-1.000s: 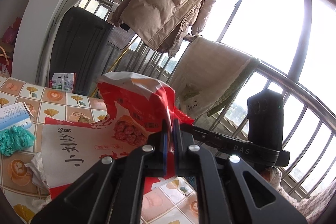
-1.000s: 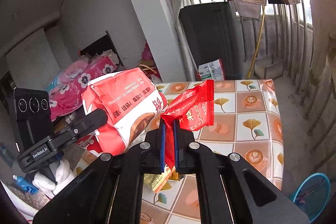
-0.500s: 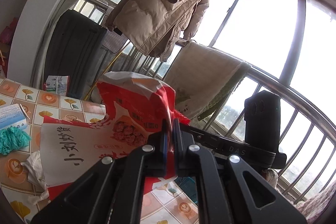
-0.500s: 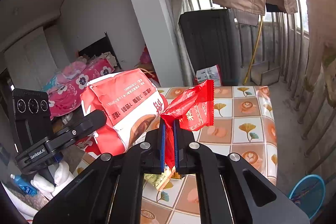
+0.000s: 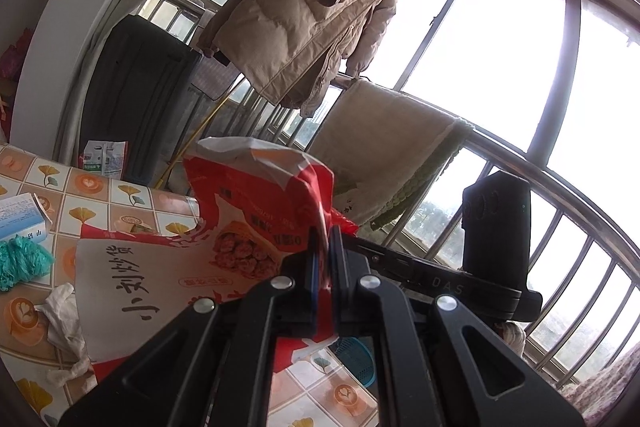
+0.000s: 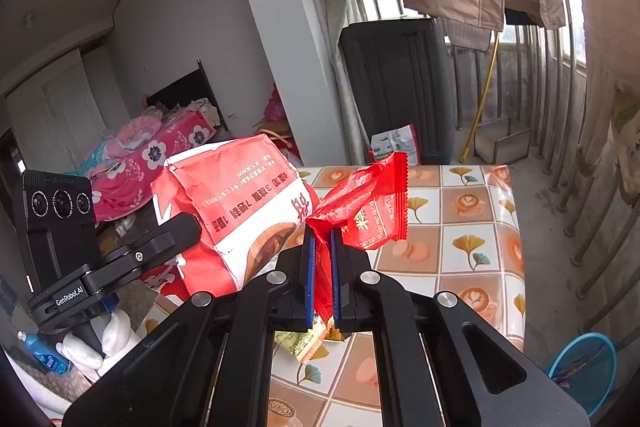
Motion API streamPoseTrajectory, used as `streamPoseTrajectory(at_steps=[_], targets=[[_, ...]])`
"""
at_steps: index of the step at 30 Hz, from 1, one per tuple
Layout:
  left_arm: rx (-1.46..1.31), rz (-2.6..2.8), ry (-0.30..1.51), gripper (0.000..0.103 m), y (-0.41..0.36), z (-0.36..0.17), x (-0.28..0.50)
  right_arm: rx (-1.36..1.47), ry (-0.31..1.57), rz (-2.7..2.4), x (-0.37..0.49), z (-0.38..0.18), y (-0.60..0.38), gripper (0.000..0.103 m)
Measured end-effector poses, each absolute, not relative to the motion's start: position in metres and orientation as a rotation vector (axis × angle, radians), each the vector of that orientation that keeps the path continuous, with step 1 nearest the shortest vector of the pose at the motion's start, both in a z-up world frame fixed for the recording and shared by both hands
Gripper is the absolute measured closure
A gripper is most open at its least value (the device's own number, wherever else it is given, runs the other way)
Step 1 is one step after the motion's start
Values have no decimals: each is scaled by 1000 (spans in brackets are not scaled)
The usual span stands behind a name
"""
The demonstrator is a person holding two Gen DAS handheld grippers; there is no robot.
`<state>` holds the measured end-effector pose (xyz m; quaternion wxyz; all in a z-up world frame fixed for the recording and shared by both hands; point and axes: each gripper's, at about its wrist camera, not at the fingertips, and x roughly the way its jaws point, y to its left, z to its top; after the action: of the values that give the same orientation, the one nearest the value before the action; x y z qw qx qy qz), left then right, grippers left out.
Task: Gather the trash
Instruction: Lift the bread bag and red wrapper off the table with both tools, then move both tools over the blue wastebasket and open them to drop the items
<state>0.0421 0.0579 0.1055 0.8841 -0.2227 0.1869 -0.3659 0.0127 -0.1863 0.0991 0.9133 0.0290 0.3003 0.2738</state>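
Observation:
My left gripper (image 5: 325, 251) is shut on the rim of a large red-and-white snack bag (image 5: 248, 211), held up above the tiled table (image 5: 120, 191). The same bag shows in the right wrist view (image 6: 236, 199), with the left gripper's body at its lower left. My right gripper (image 6: 320, 251) is shut on a small crumpled red wrapper (image 6: 368, 203), raised right beside the big bag's open end. A yellow-green wrapper (image 6: 300, 341) lies on the table below the right fingers.
On the table lie a crumpled white tissue (image 5: 64, 323), a teal plastic wad (image 5: 20, 261), a blue-white box (image 5: 20, 217) and a milk carton (image 5: 102, 159). A blue basket (image 6: 584, 371) sits on the floor by the railing. A dark cabinet (image 6: 400, 83) stands behind.
Both grippers have risen slightly with their loads; the table has sunk lower in both views. The grips are unchanged.

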Motion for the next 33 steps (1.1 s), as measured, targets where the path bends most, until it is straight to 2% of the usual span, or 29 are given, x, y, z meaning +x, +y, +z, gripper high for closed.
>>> streamPoseTrajectory(at_steps=[9,19,26,33], targets=[[-415,-815,397,99,32,115,55,94,609,528,15,104,-212,98],[-344,-930,426,99,-36,130,84,139,584,427,17,111,-274,98],[-387,-1073,587,99,-103,121,124,203,596,296,10,110,-341,98],[-402,-1251,795,99,-207,105,161,305,647,125,-6,95,-420,98]])
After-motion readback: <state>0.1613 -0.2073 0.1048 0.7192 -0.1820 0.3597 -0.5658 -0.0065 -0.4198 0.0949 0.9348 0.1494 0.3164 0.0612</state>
